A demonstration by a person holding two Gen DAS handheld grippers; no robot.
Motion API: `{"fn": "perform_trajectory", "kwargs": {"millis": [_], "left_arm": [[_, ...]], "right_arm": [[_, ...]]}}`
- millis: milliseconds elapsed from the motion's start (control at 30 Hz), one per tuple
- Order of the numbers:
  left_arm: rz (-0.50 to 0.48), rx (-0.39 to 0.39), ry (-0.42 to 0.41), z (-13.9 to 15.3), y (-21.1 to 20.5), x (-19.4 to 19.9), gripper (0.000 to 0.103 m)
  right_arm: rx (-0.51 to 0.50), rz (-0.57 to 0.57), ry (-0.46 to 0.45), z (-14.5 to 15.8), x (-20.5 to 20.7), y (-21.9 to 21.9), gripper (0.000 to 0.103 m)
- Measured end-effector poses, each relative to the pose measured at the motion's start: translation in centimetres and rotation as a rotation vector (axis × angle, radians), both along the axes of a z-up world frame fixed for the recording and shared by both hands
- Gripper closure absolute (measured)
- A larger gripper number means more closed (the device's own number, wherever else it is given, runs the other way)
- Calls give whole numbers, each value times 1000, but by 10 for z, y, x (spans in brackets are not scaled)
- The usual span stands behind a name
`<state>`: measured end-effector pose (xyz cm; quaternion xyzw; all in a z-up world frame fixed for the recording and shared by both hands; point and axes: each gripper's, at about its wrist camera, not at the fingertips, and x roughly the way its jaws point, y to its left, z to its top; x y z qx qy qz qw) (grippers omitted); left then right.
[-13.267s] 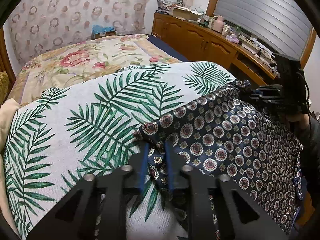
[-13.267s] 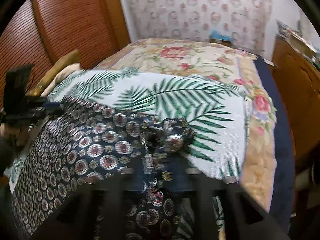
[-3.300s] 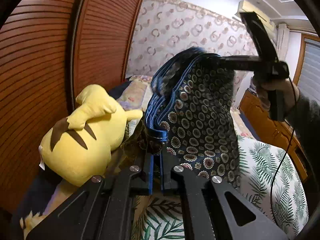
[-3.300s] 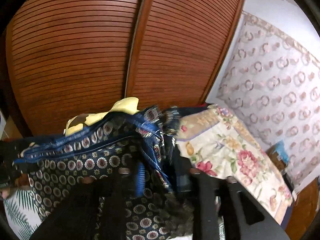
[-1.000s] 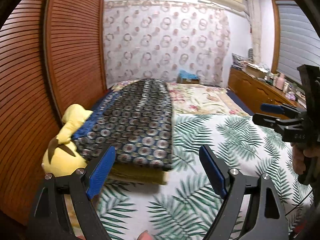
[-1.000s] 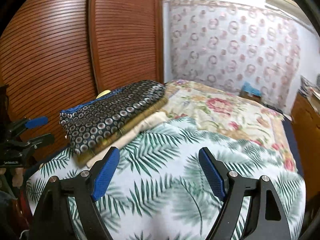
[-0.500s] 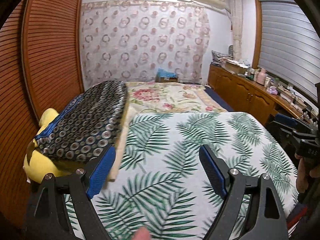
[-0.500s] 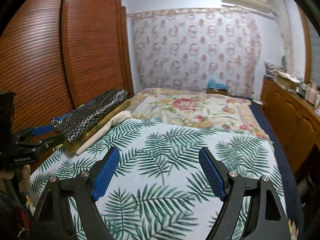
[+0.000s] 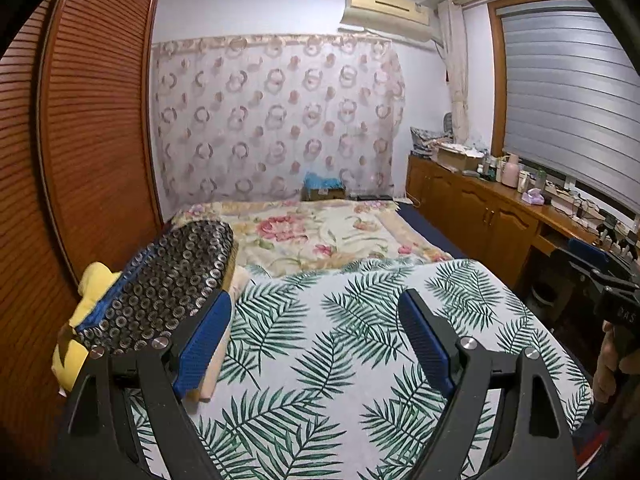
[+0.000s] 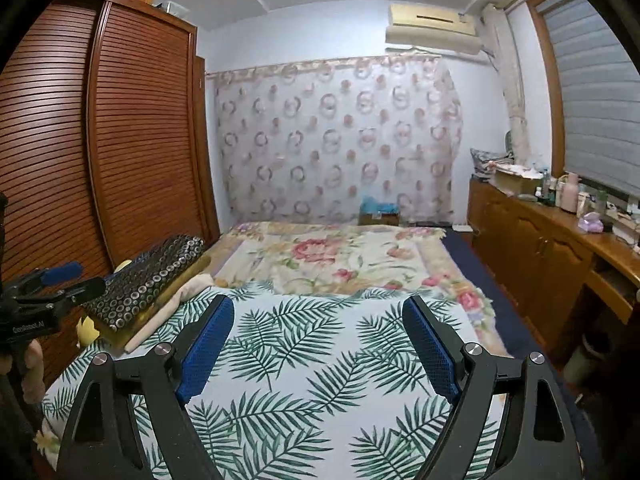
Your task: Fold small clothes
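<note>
Both tools released, pulled back — folded patterned garment (image 9: 160, 284) atop stack

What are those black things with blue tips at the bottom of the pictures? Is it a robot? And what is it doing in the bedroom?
It is not a whole robot. A person holds a grabbing tool in each hand, and each tool has a small camera that looks out along its two fingers. One picture comes from the left claw, the other from the right claw. The blue parts are its pads. Both claws are wide open and hold nothing. Below them is a bed with a leaf sheet. By the wardrobe lies a folded dotted cloth on top of a small pile, with a yellow toy beside it. In the right claw's picture you can even see the left claw at the left edge.
</note>
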<state>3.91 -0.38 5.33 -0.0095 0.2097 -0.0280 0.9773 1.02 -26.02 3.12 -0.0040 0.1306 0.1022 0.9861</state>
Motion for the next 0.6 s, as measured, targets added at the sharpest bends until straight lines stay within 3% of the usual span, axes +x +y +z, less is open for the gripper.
{"fn": "perform_trajectory", "kwargs": {"millis": [133,600], "left_arm": [[1,-9,-14,3,0,-2,17],[10,-6,-19,2,1,-3,17]], "right_arm": [[2,-8,-7,-14,3,1,16],[8,-2,-4,-18,-1,-12,16]]}}
